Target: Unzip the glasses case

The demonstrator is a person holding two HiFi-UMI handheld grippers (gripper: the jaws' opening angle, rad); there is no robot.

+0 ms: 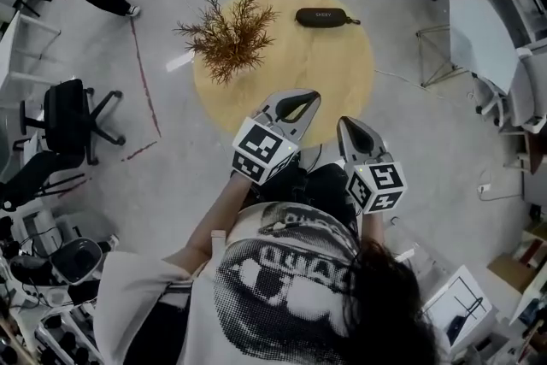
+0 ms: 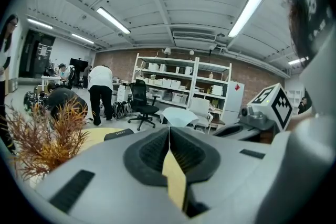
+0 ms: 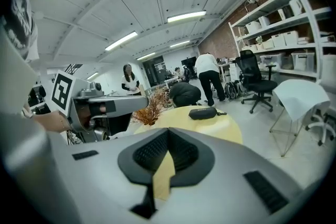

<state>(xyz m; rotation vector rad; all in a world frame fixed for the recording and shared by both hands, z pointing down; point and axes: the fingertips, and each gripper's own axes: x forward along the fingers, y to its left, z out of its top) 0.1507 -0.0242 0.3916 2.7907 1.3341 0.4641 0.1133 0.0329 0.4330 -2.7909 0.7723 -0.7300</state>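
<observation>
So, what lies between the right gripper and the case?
Only bare table between right gripper and case, seen in the head view; the plant stands aside.

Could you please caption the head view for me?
Left hand-held gripper and right hand-held gripper, both shut, near round table with glasses case, dried plant.

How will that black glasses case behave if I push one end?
The glasses case looks semi-rigid, so it probably keeps its shape. Lying flat, it seems unlikely to roll. Loose on the smooth table, it may slide when pushed.
</observation>
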